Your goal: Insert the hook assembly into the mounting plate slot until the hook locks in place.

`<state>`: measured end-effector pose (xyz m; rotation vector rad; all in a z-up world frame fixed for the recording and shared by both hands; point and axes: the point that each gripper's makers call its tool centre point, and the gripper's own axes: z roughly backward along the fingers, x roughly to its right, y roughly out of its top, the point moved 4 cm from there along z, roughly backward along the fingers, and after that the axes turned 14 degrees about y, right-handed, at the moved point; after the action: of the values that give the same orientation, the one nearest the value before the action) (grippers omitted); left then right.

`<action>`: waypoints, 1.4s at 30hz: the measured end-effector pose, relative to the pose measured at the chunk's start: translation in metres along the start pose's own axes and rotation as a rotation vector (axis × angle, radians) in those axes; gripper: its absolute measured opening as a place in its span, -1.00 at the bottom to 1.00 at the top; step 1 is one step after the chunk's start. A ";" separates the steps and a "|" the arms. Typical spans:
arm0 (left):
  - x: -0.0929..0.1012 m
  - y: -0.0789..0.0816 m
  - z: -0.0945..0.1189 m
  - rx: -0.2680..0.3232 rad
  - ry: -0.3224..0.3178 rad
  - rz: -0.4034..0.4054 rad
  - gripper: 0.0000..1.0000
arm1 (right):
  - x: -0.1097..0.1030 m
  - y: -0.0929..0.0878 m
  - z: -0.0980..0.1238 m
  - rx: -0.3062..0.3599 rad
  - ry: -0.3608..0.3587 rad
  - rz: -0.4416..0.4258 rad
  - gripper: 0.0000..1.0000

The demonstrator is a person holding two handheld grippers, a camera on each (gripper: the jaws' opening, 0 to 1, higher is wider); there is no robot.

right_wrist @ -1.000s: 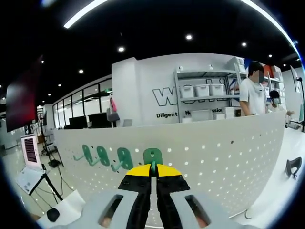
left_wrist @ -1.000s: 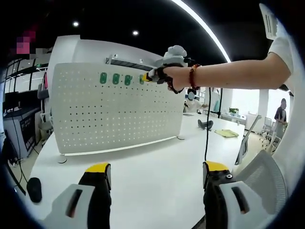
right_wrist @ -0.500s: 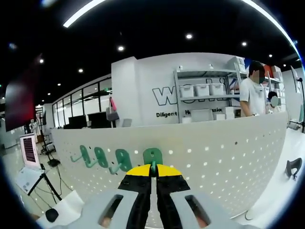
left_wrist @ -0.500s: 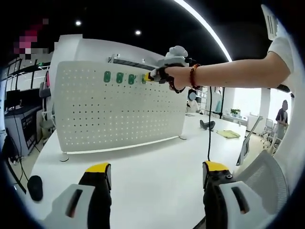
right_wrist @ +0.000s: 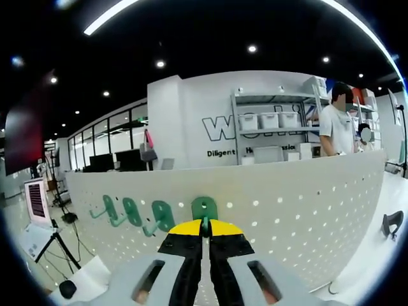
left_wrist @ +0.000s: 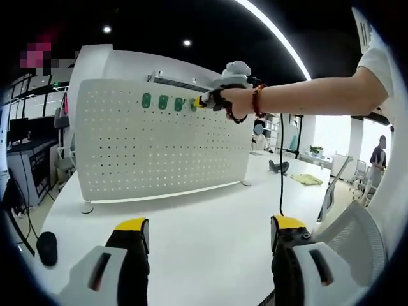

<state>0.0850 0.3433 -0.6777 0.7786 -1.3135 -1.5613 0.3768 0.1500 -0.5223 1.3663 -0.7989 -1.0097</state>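
Left gripper view: the left gripper (left_wrist: 207, 233) hovers over the white table (left_wrist: 191, 217), jaws spread wide and holding nothing. The right gripper (left_wrist: 207, 100) reaches the top row of the upright pegboard (left_wrist: 159, 146).

Right gripper view: the right gripper (right_wrist: 204, 228) is clamped on a green hook (right_wrist: 204, 209) set against the pegboard (right_wrist: 306, 204), beside three mounted hooks (right_wrist: 134, 211).

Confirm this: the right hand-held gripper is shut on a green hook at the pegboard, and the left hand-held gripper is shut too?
Not quite. The left hand-held gripper is open, empty above the white table, as the left gripper view shows. The right hand-held gripper is shut on the green hook at the pegboard.
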 end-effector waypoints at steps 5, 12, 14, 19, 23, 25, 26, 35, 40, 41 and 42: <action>0.000 0.001 -0.001 0.002 0.001 0.002 0.60 | 0.000 -0.004 -0.002 -0.014 -0.012 0.001 -0.98; -0.001 -0.001 0.000 -0.004 -0.001 -0.004 0.60 | 0.000 -0.005 -0.003 -0.011 -0.028 0.005 -0.98; -0.001 -0.001 0.000 -0.003 -0.001 0.000 0.60 | -0.001 -0.005 -0.003 -0.023 -0.040 0.024 -0.98; -0.001 0.000 -0.001 -0.002 -0.005 -0.003 0.60 | -0.003 -0.005 -0.004 -0.055 -0.062 0.098 -0.99; -0.001 0.000 -0.001 -0.002 -0.005 -0.004 0.60 | -0.001 -0.007 -0.005 -0.009 -0.077 -0.037 -0.99; 0.000 -0.001 0.000 -0.004 -0.006 -0.008 0.60 | 0.000 -0.007 -0.005 -0.007 -0.080 -0.037 -0.99; -0.001 -0.001 0.000 -0.005 -0.005 -0.007 0.60 | -0.001 -0.007 -0.005 -0.009 -0.081 -0.028 -0.99; -0.002 0.000 0.001 -0.007 -0.001 -0.011 0.59 | -0.004 -0.005 -0.007 -0.092 -0.100 0.156 -1.00; -0.002 -0.002 0.001 -0.013 0.000 -0.007 0.59 | -0.004 -0.004 -0.007 -0.095 -0.097 0.127 -0.99; -0.002 -0.002 0.001 -0.015 -0.002 -0.010 0.59 | -0.003 -0.004 -0.007 -0.094 -0.097 0.125 -0.99; -0.001 -0.002 0.001 -0.015 -0.005 -0.012 0.58 | -0.004 -0.004 -0.007 -0.095 -0.097 0.122 -0.99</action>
<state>0.0843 0.3448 -0.6797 0.7747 -1.3011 -1.5815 0.3813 0.1567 -0.5264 1.1809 -0.8846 -1.0114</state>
